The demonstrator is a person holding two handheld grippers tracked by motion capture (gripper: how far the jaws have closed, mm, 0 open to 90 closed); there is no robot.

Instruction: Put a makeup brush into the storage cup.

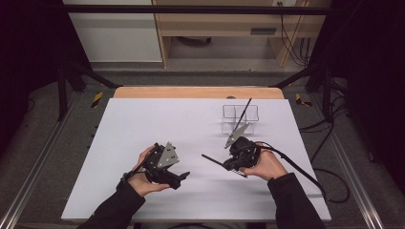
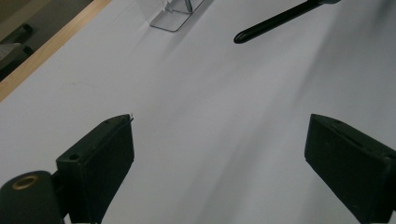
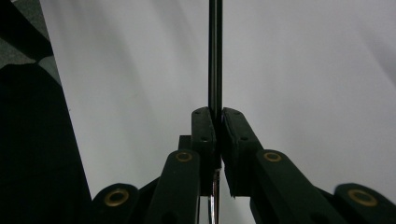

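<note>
Jaws clamped tight on the right gripper point(image 3: 216, 122), and between them sits a thin black stick point(image 3: 215, 51), running straight out ahead over the white surface in the right gripper view. From the high view that same stick pokes out of the right gripper toward the middle of the desk point(image 1: 143, 119), its free end hanging above the white sheet, while the person's right hand point(image 1: 266, 166) wraps the gripper body and a black cable trails off toward the desk's right edge.

Over on the other side, jaws wide apart on the left gripper point(image 2: 219, 154), nothing between them but bare white desk. In the left gripper view the rounded tip of the black stick shows up top, well ahead of the jaws. The left hand point(image 1: 143, 176) holds that gripper near the front left of the desk, grey three-cornered plate facing up, the two grippers well apart.

Farther back, right of centre, stands a clear holder point(image 1: 240, 118) with two compartments, and a second black stick point(image 1: 242, 114) leans in it, tilted, top end toward the right. I can't tell which compartment it sits in. A wooden strip edges the desk's far side.
</note>
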